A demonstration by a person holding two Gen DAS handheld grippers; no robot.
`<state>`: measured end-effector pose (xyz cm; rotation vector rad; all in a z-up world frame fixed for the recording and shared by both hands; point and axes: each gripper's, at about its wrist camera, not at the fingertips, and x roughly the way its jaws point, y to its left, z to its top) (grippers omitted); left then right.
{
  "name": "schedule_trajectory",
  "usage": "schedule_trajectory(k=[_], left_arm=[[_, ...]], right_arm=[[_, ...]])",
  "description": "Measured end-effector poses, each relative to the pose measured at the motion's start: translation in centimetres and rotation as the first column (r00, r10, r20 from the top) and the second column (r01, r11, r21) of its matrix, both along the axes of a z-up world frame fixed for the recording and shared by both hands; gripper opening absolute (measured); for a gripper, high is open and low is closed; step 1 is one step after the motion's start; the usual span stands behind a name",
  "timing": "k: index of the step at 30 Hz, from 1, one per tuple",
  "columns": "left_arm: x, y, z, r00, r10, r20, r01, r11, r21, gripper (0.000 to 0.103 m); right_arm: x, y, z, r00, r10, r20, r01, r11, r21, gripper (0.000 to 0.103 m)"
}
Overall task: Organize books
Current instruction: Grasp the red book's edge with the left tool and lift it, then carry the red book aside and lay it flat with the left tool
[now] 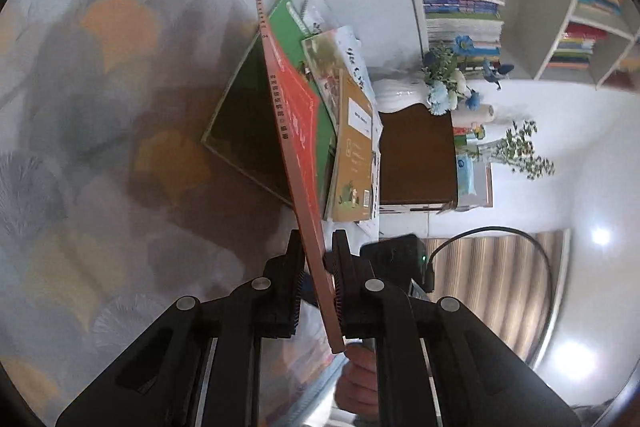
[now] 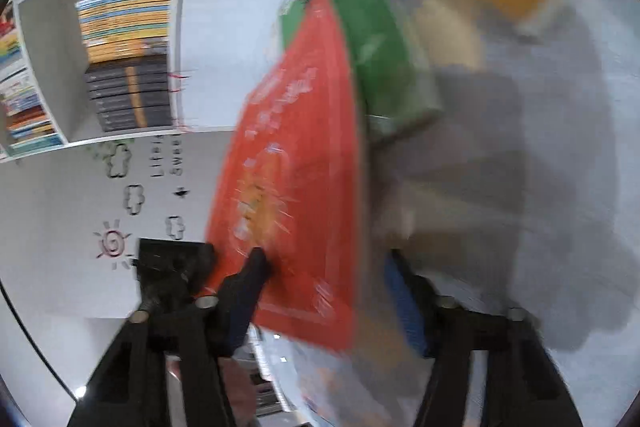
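Observation:
My left gripper (image 1: pixel 318 259) is shut on the lower edge of a thin red book (image 1: pixel 298 131) and holds it on edge against a leaning stack: a green book (image 1: pixel 248 131), a tan book (image 1: pixel 354 147) and an illustrated book (image 1: pixel 326 67). In the blurred right wrist view the red book (image 2: pixel 296 171) fills the middle, with the green book (image 2: pixel 380 39) behind it. My right gripper (image 2: pixel 332 267) is open, with one finger in front of the red cover and the other behind the book.
A white bookshelf (image 1: pixel 516 11) full of stacked books stands at the upper right, and also shows in the right wrist view (image 2: pixel 124 39). Vases with blue flowers (image 1: pixel 452 79) and a brown box (image 1: pixel 416 155) sit beside the stack. A patterned grey cloth (image 1: pixel 100 107) covers the surface.

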<state>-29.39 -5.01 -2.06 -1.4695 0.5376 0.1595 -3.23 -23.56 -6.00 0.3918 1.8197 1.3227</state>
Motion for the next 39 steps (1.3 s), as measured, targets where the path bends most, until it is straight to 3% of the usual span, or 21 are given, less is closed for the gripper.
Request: schedule_trajectory(k=[4, 7, 9, 15, 19, 22, 26, 29, 33, 36, 39], left_arm=[[0.0, -0.4, 0.9, 0.986, -0.022, -0.165, 0.045, 0.989, 0.139, 0.010], [0.6, -1.3, 2.4, 0.965, -0.062, -0.254, 0.129, 0.959, 0.254, 0.010], [0.8, -1.8, 3.4, 0.964, -0.062, -0.259, 0.141, 0.944, 0.299, 0.010], [-1.8, 0.2, 7.6, 0.980, 0.016, -0.197, 0.062, 0.921, 0.384, 0.012], [-4.7, 3.2, 10.3, 0.981, 0.102, -0.167, -0.013, 0.886, 0.464, 0.012], [-6.8, 6.9, 11.2, 0.967, 0.172, -0.189, -0.053, 0.858, 0.511, 0.013], [-9.1, 10.9, 10.8, 0.939, 0.241, -0.247, -0.075, 0.840, 0.537, 0.013], [-10.3, 13.5, 9.5, 0.919, 0.275, -0.282, -0.089, 0.842, 0.532, 0.014], [-10.5, 16.1, 7.1, 0.898, 0.288, -0.333, -0.080, 0.850, 0.521, 0.014], [-10.2, 17.4, 4.9, 0.899, 0.268, -0.346, -0.078, 0.877, 0.474, 0.015], [-9.7, 17.9, 4.1, 0.903, 0.257, -0.344, -0.074, 0.882, 0.465, 0.017]], right_arm=[[-1.1, 1.5, 2.4, 0.982, 0.064, 0.176, -0.063, 0.998, -0.012, 0.027], [-3.2, 2.7, 5.4, 0.901, 0.167, 0.400, -0.154, 0.986, -0.066, 0.027], [-4.7, 3.3, 7.3, 0.825, 0.220, 0.520, -0.207, 0.975, -0.083, 0.027], [-8.5, 6.5, 13.6, 0.637, 0.265, 0.724, -0.342, 0.939, -0.042, 0.027], [-10.3, 9.4, 16.3, 0.579, 0.257, 0.774, -0.437, 0.899, 0.028, 0.027], [-12.3, 13.8, 16.9, 0.580, 0.267, 0.770, -0.485, 0.872, 0.063, 0.027], [-14.4, 19.9, 15.6, 0.587, 0.299, 0.753, -0.520, 0.851, 0.068, 0.027], [-15.3, 23.9, 13.3, 0.609, 0.333, 0.720, -0.532, 0.845, 0.059, 0.027], [-16.3, 27.5, 10.5, 0.602, 0.376, 0.705, -0.545, 0.838, 0.018, 0.027], [-16.7, 29.3, 9.1, 0.596, 0.392, 0.701, -0.532, 0.846, -0.021, 0.028], [-16.3, 29.3, 8.5, 0.604, 0.377, 0.702, -0.506, 0.862, -0.028, 0.028]])
